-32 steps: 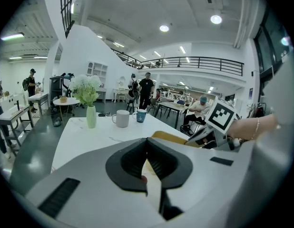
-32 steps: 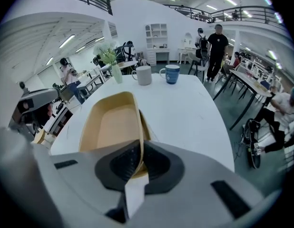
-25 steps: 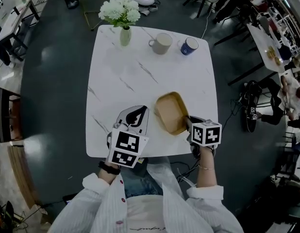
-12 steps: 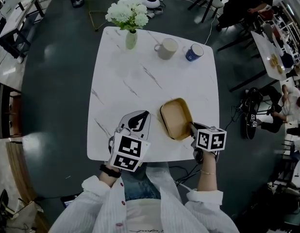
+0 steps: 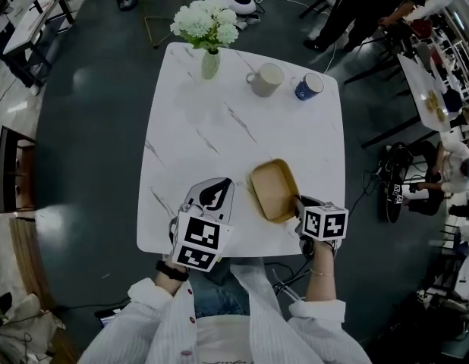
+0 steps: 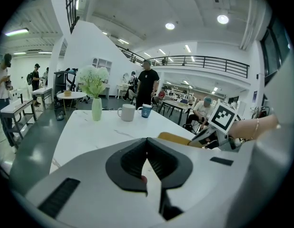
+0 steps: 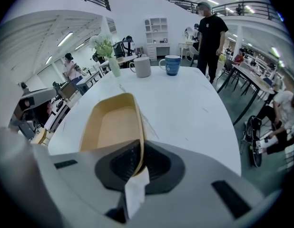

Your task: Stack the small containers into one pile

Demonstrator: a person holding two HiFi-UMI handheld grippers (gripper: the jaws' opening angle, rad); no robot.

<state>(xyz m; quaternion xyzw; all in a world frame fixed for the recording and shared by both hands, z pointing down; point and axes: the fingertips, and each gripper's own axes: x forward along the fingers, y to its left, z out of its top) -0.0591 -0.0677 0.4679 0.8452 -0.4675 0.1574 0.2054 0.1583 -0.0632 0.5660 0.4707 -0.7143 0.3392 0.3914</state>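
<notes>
Tan shallow container [image 5: 274, 190], rim clamped in the jaws of the right gripper [image 5: 299, 202], has crept toward the edge of the white marble table [image 5: 219, 120], left gripper [image 5: 216, 192] closed and empty: no pile yet.

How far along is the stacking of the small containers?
Done: only one tan container shows on the table; whether others are nested inside it cannot be told. In hand: the right claw is shut on its near rim, while the left claw is shut and empty. Left: no loose container is visible, so probably just letting go.
</notes>
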